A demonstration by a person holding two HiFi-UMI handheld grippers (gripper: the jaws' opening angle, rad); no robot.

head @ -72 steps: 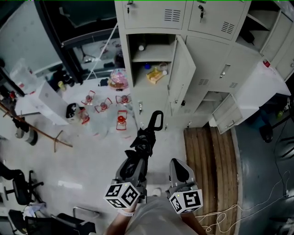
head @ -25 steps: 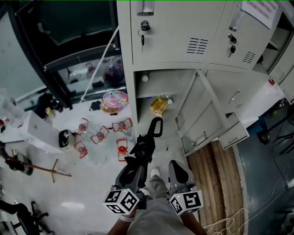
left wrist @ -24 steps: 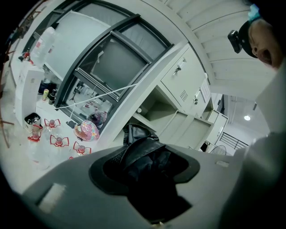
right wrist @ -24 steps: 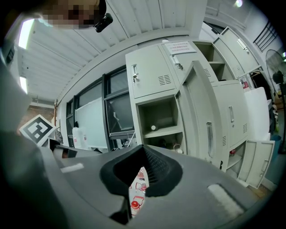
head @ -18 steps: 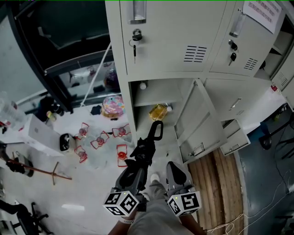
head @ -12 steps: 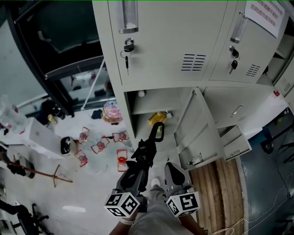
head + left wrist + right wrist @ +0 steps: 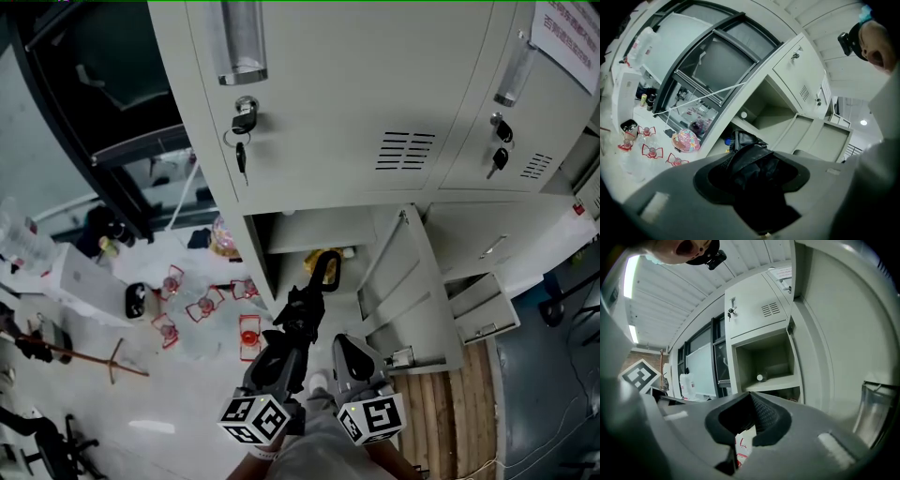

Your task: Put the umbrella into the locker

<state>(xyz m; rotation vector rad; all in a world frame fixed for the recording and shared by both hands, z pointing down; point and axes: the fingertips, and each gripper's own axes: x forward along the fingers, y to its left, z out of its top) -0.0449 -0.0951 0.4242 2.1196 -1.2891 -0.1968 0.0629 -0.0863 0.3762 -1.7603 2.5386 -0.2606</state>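
Head view: left gripper [image 7: 284, 352] is clamped on the folded black umbrella [image 7: 302, 314], hook handle leading. The handle sits over the mouth of the open locker [image 7: 298, 232] compartment; can't tell if it's past the sill. The door [image 7: 412, 281] is swung out to the right, and a yellow packet [image 7: 312, 262] lies inside just beside the handle. Right gripper [image 7: 349, 352] rides alongside the left and carries nothing. Left gripper view: umbrella fabric fills the jaws and the pads press on it, so the grip looks solid. The open compartment is ahead and slightly right. Right gripper view: jaws pressed together with nothing between them. The shelf [image 7: 776, 383] has a small white round thing [image 7: 760, 377] on it, and the door is close on the right. My take on the insert: go in handle first under the shelf and keep the umbrella near level. Bias left, away from the door edge, and aim past the packet rather than shoving it. Keep the right gripper clear, or use it to steady the door. Let go only once the umbrella's weight rests on the compartment floor, otherwise it likely tips back out.
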